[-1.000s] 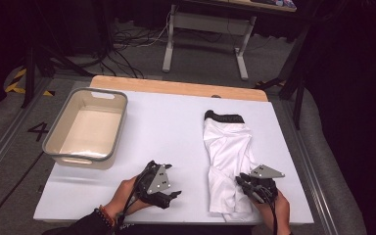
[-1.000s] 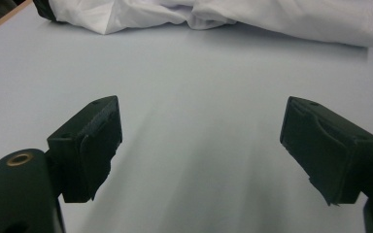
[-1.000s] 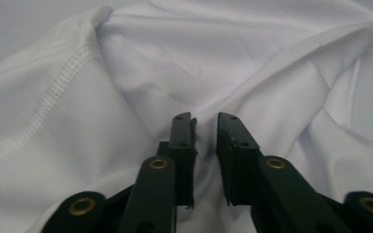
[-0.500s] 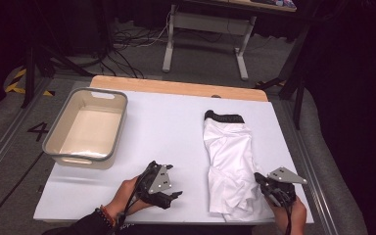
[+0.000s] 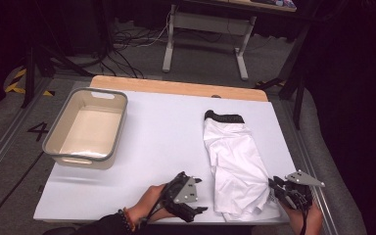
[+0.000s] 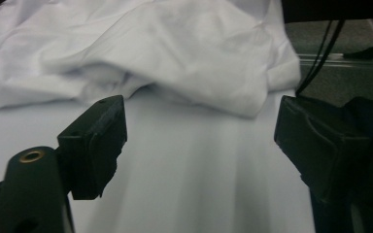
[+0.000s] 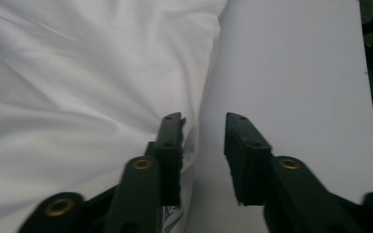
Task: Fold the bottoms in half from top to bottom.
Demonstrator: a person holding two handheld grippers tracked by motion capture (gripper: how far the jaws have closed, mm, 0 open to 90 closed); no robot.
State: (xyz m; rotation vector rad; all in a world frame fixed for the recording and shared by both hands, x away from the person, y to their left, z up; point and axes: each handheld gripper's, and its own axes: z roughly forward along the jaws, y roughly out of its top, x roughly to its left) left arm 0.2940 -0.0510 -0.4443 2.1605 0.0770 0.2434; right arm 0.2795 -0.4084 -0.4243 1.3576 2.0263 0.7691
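While the white garment (image 5: pixel 237 166) lies flat on the right half of the bench (image 5: pixel 166 132), its dark waistband points toward the far edge and its crumpled hem reaches almost to the near edge. Your left gripper (image 5: pixel 198 196) sits near the near edge, just left of that hem; in the left gripper view its jaws are spread wide, have just been closing a little, and hold only bare bench surface between them, with the rumpled cloth (image 6: pixel 165 58) just ahead. Your right gripper (image 5: pixel 275 188) sits at the near right corner, beside the garment's right edge. In the right gripper view its jaws stand a small way apart, having just been opening; bare surface shows in the gap, and one jaw lies against the cloth's edge (image 7: pixel 77 97) without pinching it. A narrow strip of bare bench runs between the garment and the right edge. The grey bin (image 5: pixel 58 147) stands at the far left, well apart from both grippers. The middle of the bench, between bin and garment, is wide open surface.
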